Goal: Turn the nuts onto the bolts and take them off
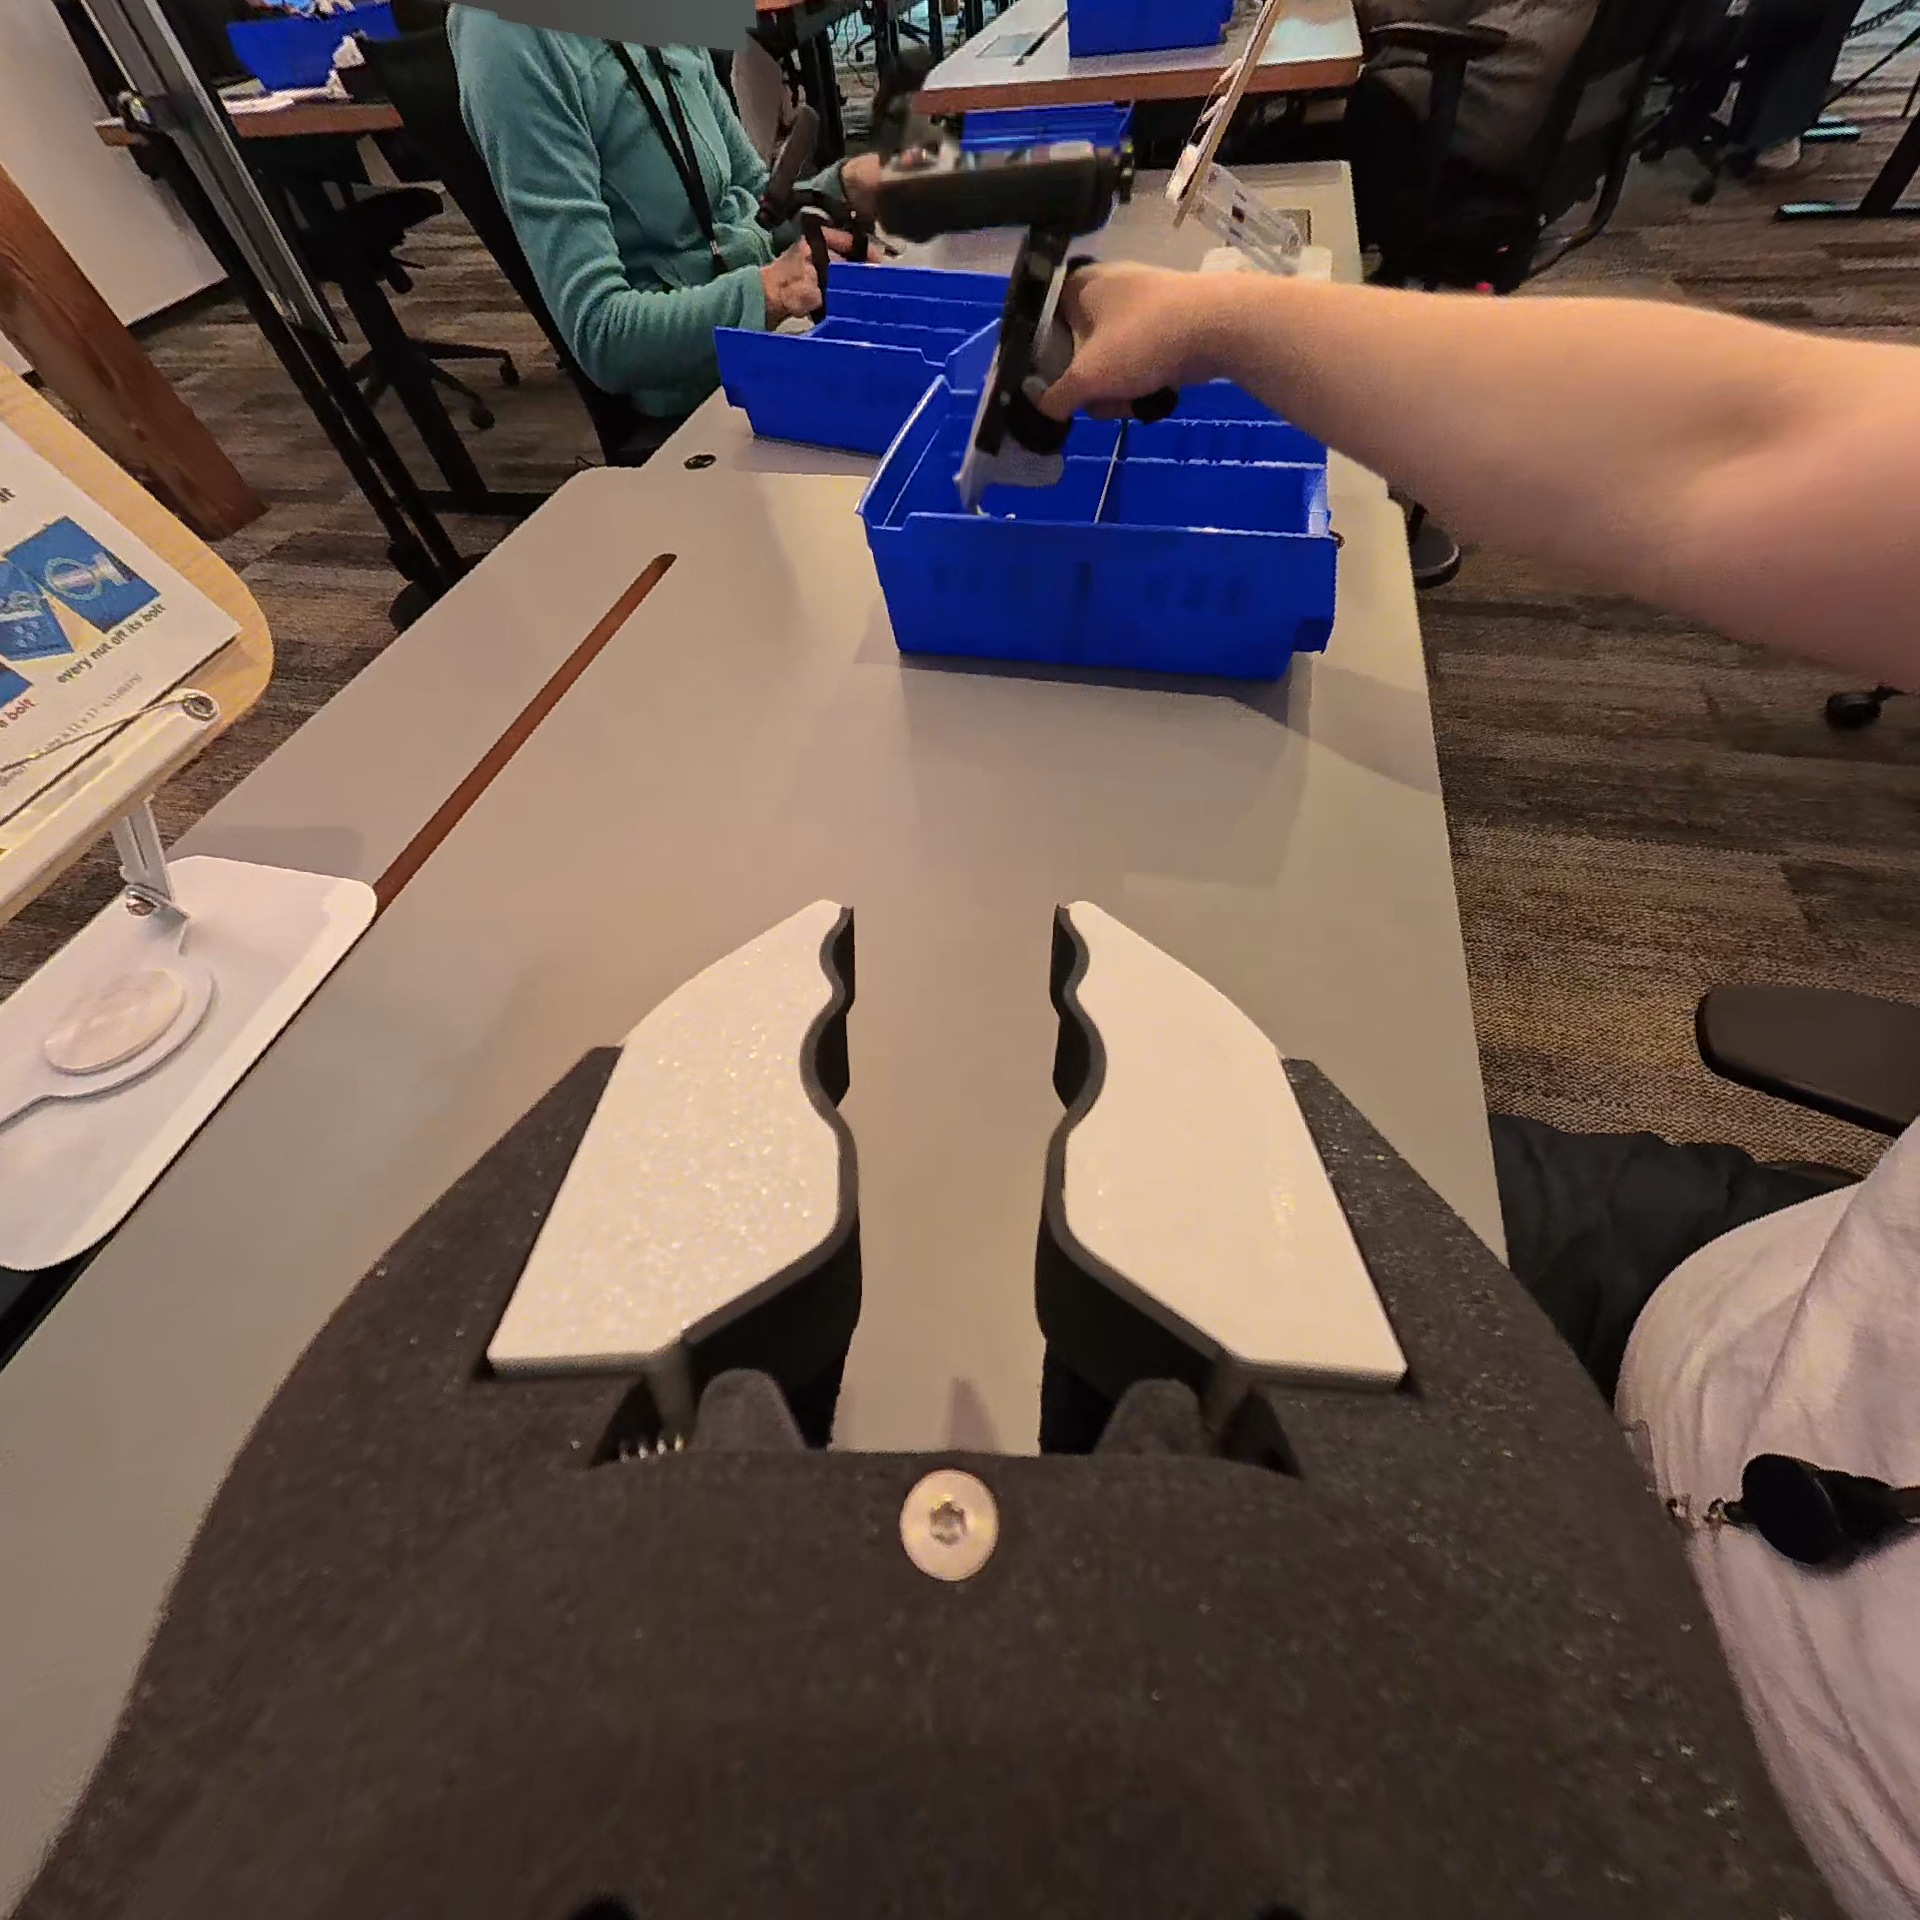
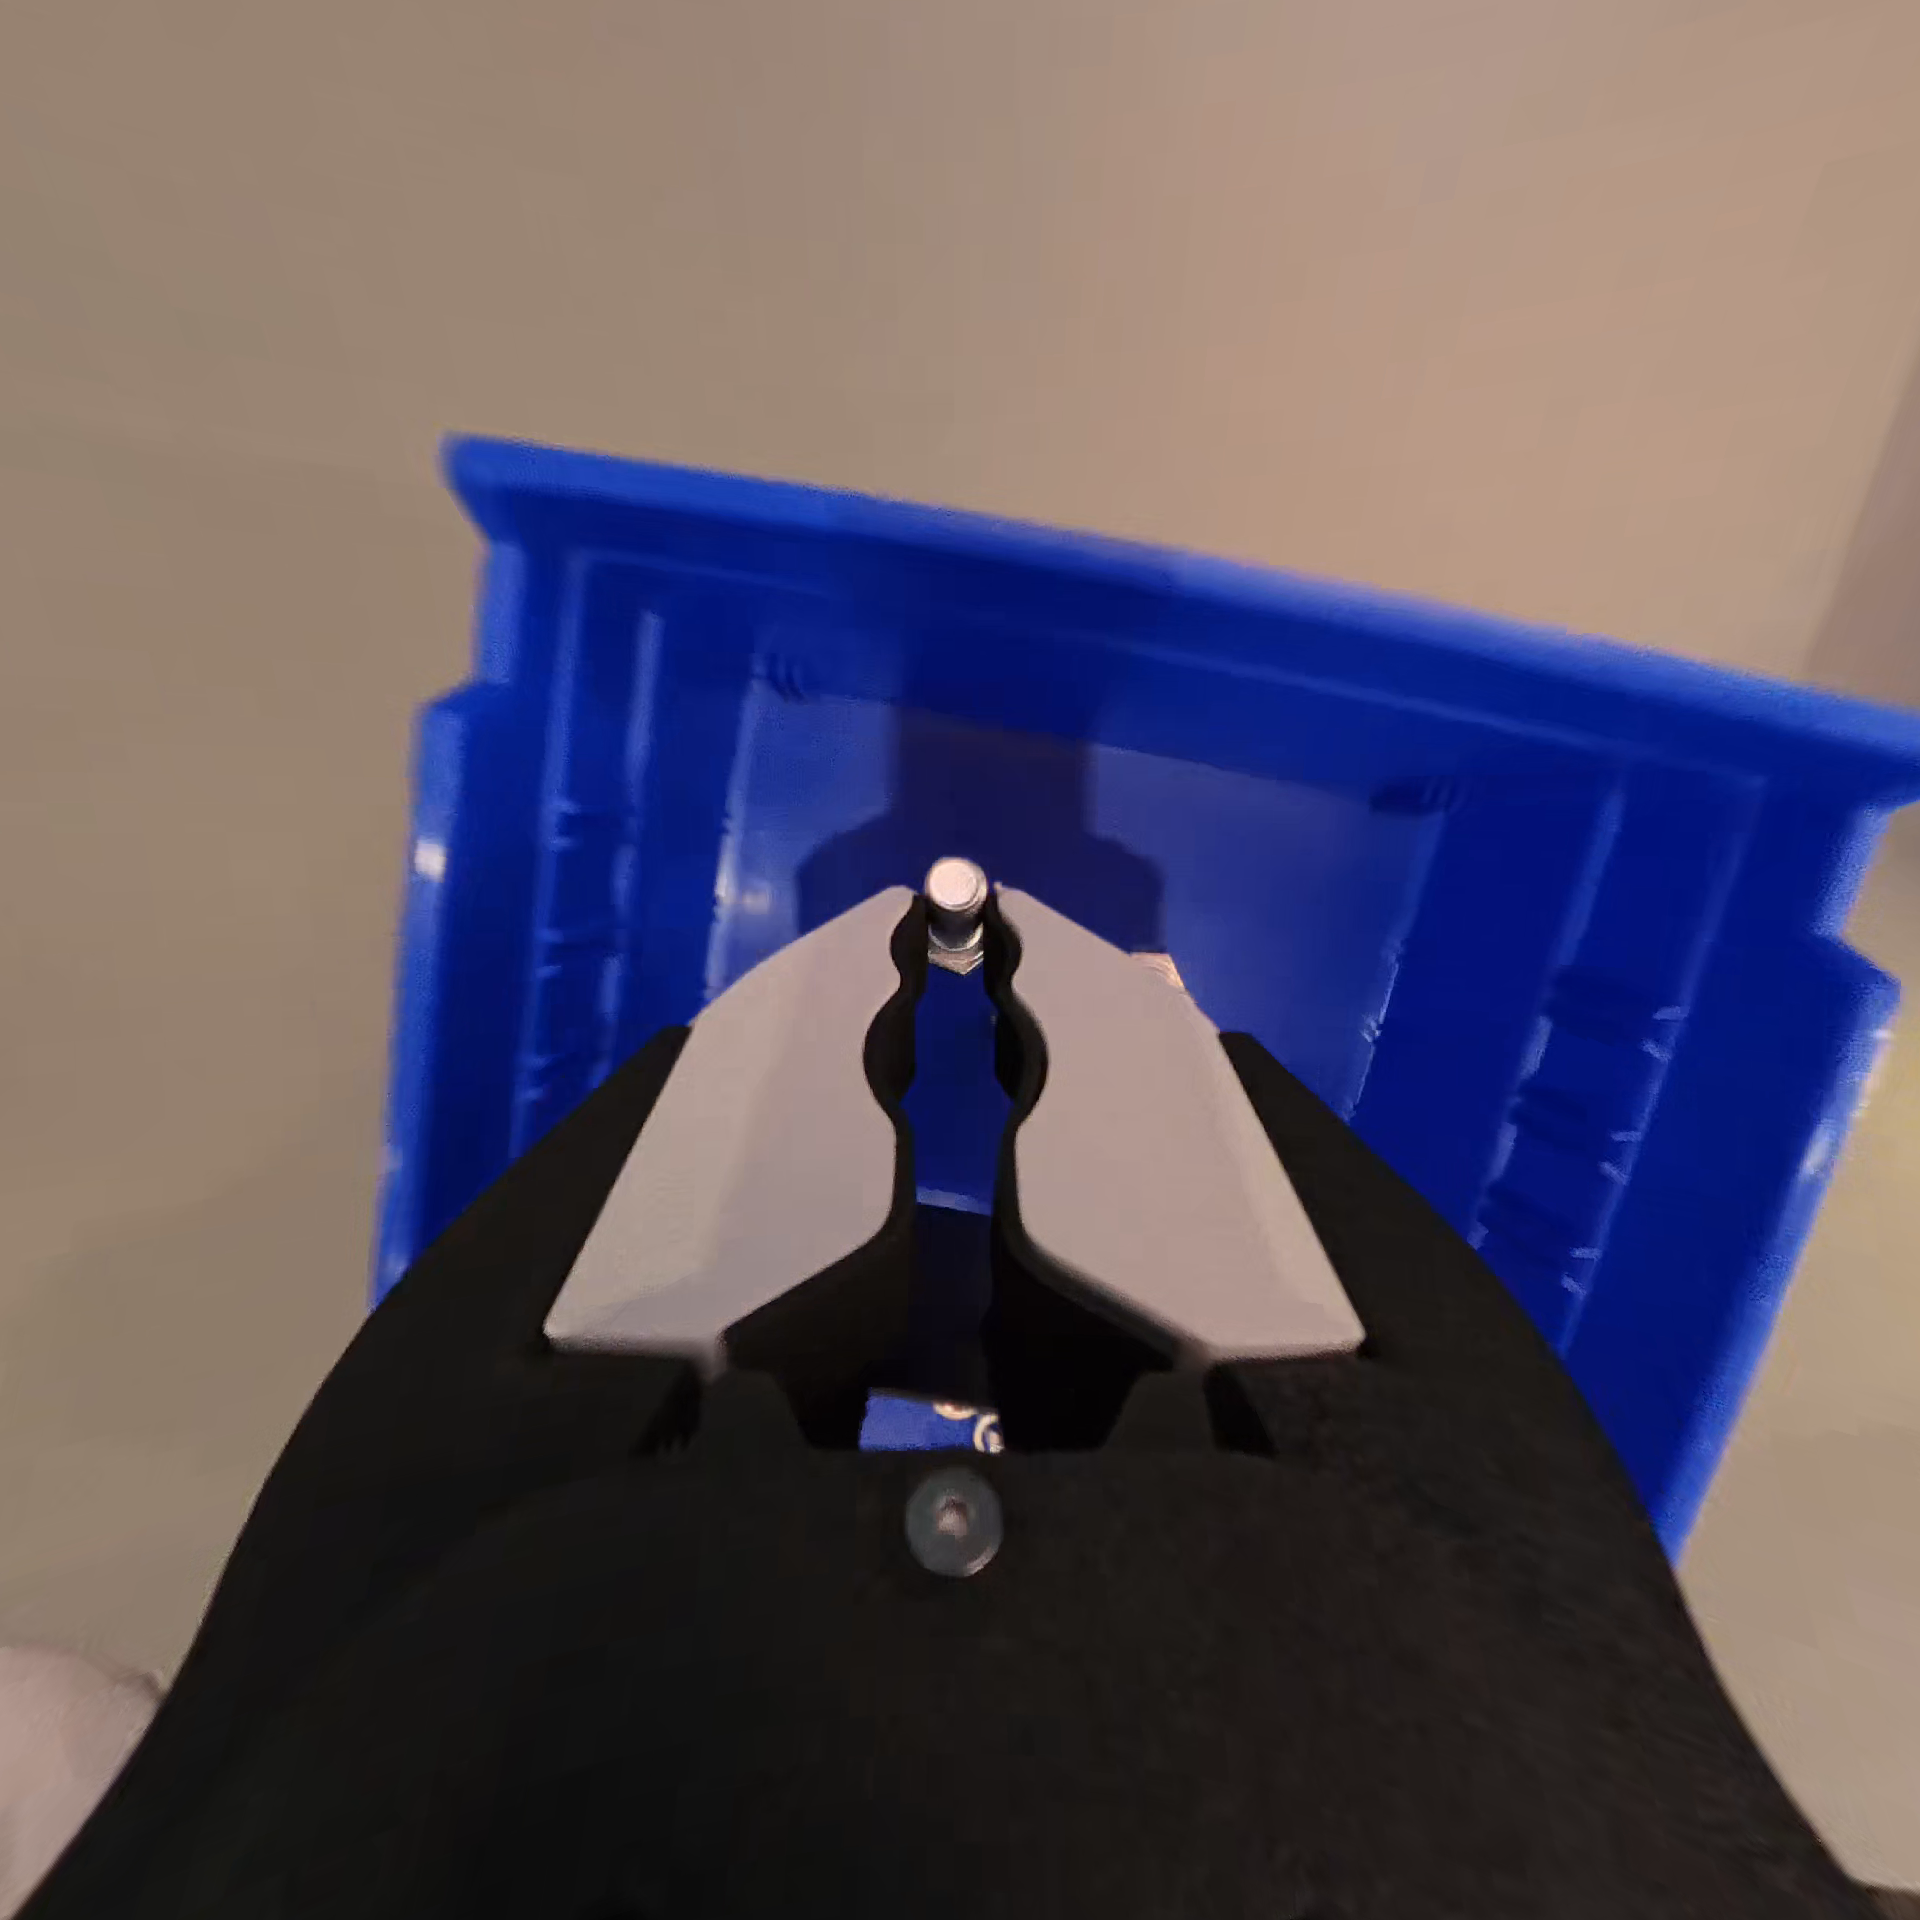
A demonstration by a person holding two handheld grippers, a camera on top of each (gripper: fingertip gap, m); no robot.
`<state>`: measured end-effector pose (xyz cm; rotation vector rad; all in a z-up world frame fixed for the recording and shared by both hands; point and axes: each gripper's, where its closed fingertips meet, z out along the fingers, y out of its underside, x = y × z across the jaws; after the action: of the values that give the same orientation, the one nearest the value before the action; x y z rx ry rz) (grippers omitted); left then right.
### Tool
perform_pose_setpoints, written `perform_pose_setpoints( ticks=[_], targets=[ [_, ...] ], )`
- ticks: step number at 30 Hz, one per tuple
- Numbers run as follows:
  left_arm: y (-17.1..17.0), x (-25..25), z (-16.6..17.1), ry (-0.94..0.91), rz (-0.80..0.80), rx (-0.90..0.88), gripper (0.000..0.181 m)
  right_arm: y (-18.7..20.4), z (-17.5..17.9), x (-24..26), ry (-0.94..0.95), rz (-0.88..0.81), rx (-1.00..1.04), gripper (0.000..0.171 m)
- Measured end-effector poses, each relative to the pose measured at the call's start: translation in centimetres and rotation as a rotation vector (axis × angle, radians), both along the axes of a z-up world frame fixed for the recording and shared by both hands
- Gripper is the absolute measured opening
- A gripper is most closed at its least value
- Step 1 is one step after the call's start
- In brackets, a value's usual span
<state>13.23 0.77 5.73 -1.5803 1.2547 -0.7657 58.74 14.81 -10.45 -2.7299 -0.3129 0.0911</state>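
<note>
In the right wrist view my right gripper (image 2: pixel 956 906) is shut on a small silver bolt (image 2: pixel 955 902) at its fingertips. The bolt's end points at the camera, with what looks like a nut (image 2: pixel 952 952) just below it. It hangs over a compartment of the blue bin (image 2: pixel 1195 613). In the left wrist view my left gripper (image 1: pixel 953 920) is open and empty, low over the grey table (image 1: pixel 935 790). Farther off there, the right gripper (image 1: pixel 1003 468) reaches down into the near blue bin (image 1: pixel 1101 603), held by a bare arm (image 1: pixel 1507 447).
A second blue bin (image 1: pixel 831 384) stands behind the first. A white stand (image 1: pixel 156 1039) with an instruction sheet (image 1: pixel 73 623) is at the left. A person in a teal top (image 1: pixel 613 208) sits across the table. A narrow brown slot (image 1: pixel 530 727) runs along the tabletop. The left gripper's tips are roughly 50 centimetres from the right gripper's.
</note>
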Motion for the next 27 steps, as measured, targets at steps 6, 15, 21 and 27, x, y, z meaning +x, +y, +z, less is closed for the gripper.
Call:
perform_pose_setpoints(
  ticks=[6,15,21,27],
  targets=[
    [0.8,0.4,-1.2,0.028,0.008,-0.026,0.035,0.1,-2.9,1.1,-0.058,0.0,-0.097,0.01],
    [1.3,0.4,-1.7,0.038,0.021,-0.038,0.034,0.3,-4.9,1.1,-0.084,0.0,-0.152,0.01],
    [1.4,0.4,-1.8,0.038,0.022,-0.039,0.034,0.2,-4.9,1.3,-0.05,-0.019,-0.129,0.01],
    [1.3,0.5,-1.8,0.043,0.019,-0.036,0.034,-0.1,-4.8,1.2,-0.053,-0.009,-0.142,0.01]
  ],
)
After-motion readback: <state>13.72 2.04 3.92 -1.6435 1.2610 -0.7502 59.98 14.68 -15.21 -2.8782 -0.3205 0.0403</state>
